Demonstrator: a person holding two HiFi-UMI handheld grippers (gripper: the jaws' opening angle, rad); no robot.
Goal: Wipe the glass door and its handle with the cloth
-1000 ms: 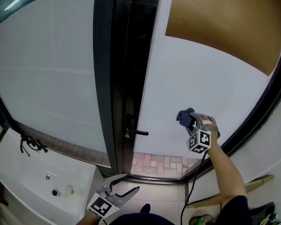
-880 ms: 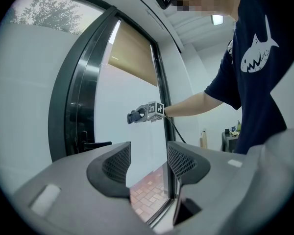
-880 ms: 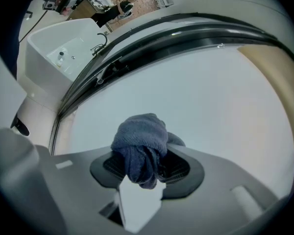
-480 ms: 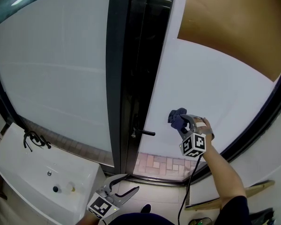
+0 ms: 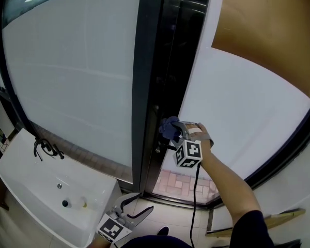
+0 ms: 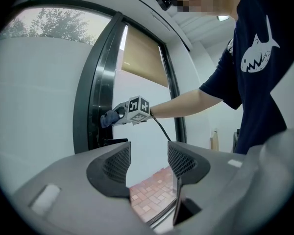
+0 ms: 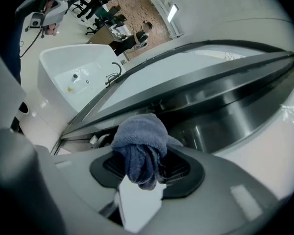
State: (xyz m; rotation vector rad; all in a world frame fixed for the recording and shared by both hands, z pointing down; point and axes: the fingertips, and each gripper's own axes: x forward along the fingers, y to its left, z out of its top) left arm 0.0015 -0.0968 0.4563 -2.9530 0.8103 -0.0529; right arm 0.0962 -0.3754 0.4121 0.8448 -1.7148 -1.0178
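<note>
White frosted panes fill the background, and a white sink [image 5: 26, 190] sits at the lower left. The right gripper [image 7: 142, 169] has its jaws closed on a bunched blue cloth [image 7: 139, 143], which bulges out past their tips. That cloth is held up at the dark edge of the glass door [image 5: 243, 102], just above the black handle [image 5: 157, 150]; whether it presses on the metal cannot be told. The dark frame [image 5: 147, 76] runs upright just left of it. The person's arm [image 5: 225, 182] reaches forward from the lower right behind the gripper. The left gripper [image 6: 148, 163] hangs low near the person's body, well apart from the door, with its jaws wide apart and nothing between them. Beyond its jaws, reddish paving shows through the lower glass.
</note>
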